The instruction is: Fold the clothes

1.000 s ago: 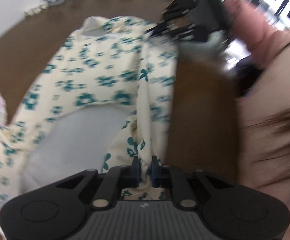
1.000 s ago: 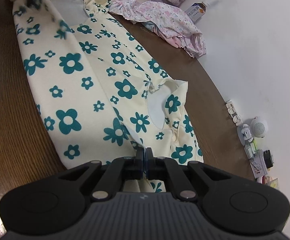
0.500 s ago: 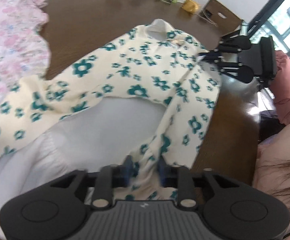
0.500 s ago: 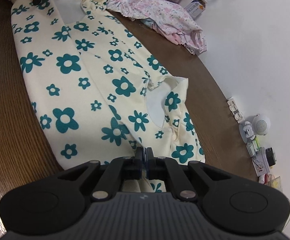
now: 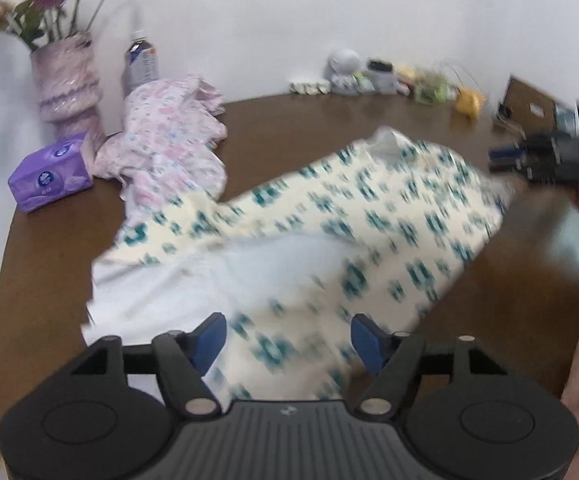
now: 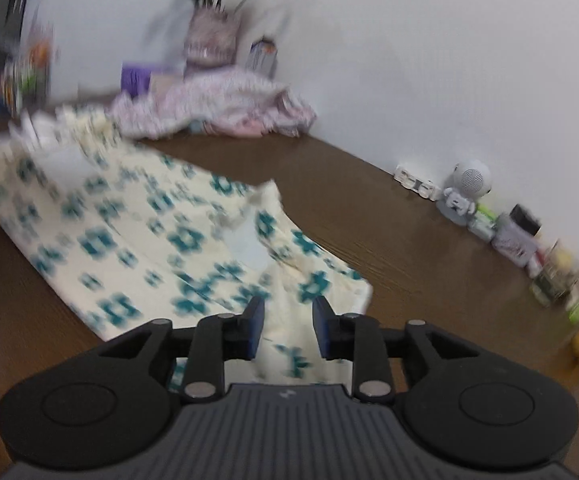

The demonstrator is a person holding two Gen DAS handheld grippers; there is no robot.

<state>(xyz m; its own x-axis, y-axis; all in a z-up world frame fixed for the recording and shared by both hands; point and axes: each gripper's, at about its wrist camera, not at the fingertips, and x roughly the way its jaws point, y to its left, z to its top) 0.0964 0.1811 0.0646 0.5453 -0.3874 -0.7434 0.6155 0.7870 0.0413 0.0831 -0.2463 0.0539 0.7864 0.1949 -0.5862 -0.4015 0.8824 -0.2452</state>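
While both jaws spread to drop the cloth, left gripper point(image 5: 285, 338) & right gripper point(image 6: 287, 326) let go the floral garment point(image 5: 369, 232), lying folded lengthwise mid-frame on the brown worktop point(image 5: 289, 120), prob. so the fold settles flat w/o tugging.

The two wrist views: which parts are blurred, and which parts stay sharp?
Left wrist view: the floral garment is smeared by motion, while the left claw stays sharp and the tissue pack is fairly clear. Right wrist view: the garment and the vase are blurred; the right claw stays sharp.
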